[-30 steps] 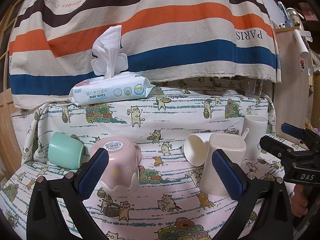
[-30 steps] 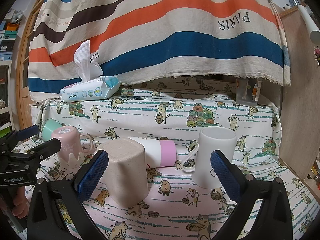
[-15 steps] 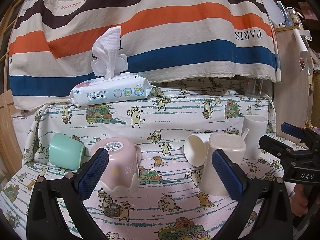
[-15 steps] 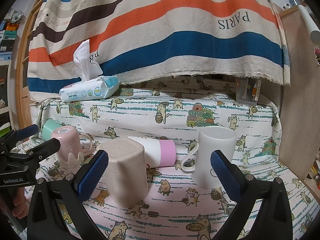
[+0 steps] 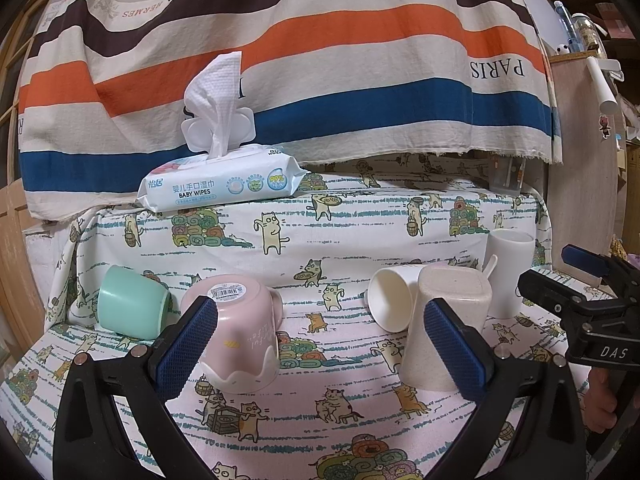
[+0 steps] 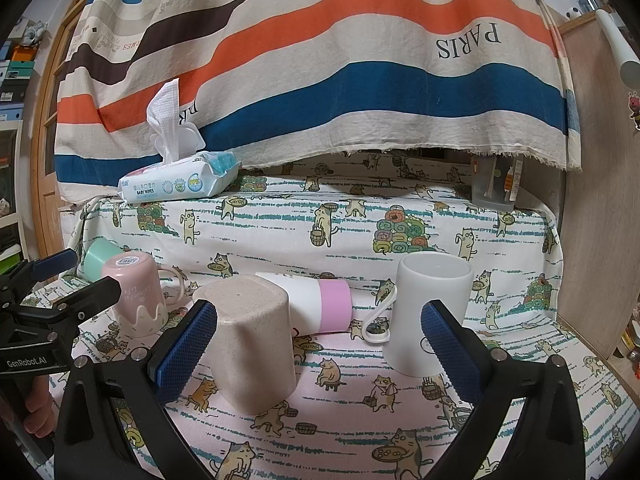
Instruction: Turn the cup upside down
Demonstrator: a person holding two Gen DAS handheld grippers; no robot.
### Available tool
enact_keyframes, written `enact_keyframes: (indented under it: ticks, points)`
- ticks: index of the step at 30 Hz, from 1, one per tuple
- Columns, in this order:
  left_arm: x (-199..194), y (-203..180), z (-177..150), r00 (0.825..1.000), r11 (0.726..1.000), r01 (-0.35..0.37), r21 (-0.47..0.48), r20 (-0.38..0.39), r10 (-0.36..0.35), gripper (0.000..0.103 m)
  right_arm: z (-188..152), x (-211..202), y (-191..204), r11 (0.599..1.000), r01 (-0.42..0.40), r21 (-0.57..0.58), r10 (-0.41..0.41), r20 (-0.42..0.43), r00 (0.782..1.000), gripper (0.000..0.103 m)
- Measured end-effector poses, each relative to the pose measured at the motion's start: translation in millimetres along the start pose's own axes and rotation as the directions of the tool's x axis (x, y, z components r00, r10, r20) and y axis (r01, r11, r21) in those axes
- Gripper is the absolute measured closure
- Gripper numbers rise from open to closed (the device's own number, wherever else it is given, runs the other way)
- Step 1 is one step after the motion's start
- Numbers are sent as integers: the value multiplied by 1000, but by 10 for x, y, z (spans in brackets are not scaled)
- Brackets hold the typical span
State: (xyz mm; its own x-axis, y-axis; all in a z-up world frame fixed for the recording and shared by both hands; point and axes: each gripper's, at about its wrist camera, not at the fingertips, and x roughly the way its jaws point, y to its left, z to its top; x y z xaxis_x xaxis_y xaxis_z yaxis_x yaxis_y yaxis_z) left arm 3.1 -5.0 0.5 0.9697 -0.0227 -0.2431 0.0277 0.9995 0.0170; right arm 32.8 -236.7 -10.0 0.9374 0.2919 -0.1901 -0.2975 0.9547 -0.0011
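Several cups stand on the cat-print cloth. A white mug [image 6: 430,312] stands upright at the right, its handle to the left; it also shows in the left wrist view [image 5: 510,272]. A beige cup [image 6: 252,340] [image 5: 448,328] and a pink mug [image 5: 240,336] [image 6: 138,300] stand upside down. A white-and-pink cup [image 6: 320,304] [image 5: 390,304] and a green cup [image 5: 132,308] [image 6: 98,258] lie on their sides. My left gripper [image 5: 320,348] is open and empty, in front of the pink mug and beige cup. My right gripper [image 6: 320,348] is open and empty, between the beige cup and white mug.
A pack of baby wipes [image 5: 218,188] lies on the raised ledge behind the cups, under a striped hanging cloth [image 5: 320,80]. A clear container [image 6: 494,184] stands on the ledge at the right. A wooden cabinet side [image 6: 592,200] bounds the right edge.
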Motion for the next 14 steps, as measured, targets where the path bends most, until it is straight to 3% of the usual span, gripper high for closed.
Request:
enact_keyframes:
  ticks: [14]
  points:
    - [6, -16, -3, 1000, 1000, 4, 5, -1, -4, 0, 5, 3, -2, 1000, -1, 0, 1, -1, 1000, 0]
